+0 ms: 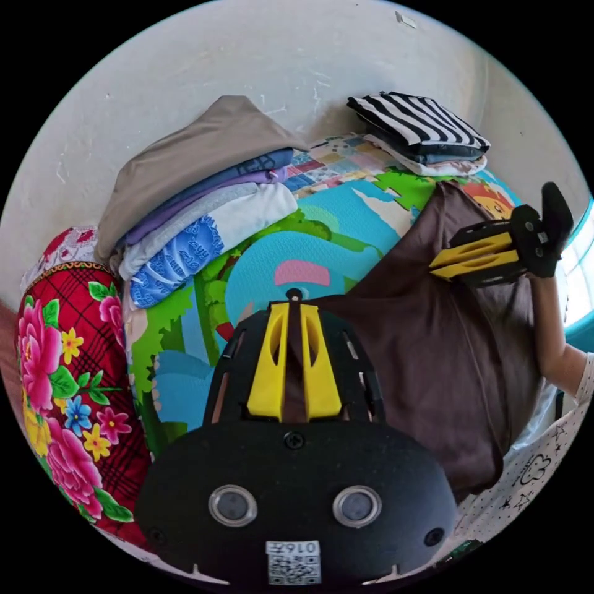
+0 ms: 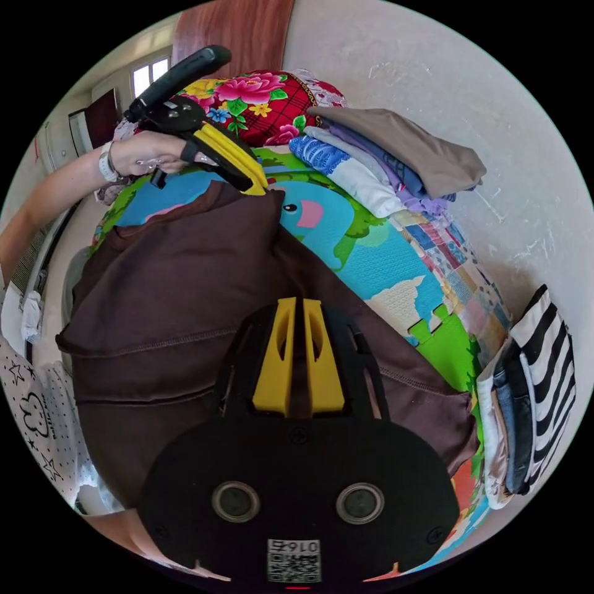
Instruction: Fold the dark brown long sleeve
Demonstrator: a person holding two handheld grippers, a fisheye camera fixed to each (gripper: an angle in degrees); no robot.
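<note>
Garment long axis runs between the grippers: left gripper (image 1: 295, 309) and right gripper (image 2: 299, 307) each have jaws clamped narrow on an edge of the dark brown long sleeve (image 2: 179, 291) over the play mat (image 2: 371, 260), right at 2 o'clock in the left gripper view.

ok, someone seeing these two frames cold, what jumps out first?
The dark brown long sleeve, pinched by both grippers: left gripper and right gripper each shut on its fabric, over a bright cartoon play mat. Next, a pile of folded clothes against the wall, a black-and-white striped stack further along, and a red floral pillow at the mat's end.
</note>
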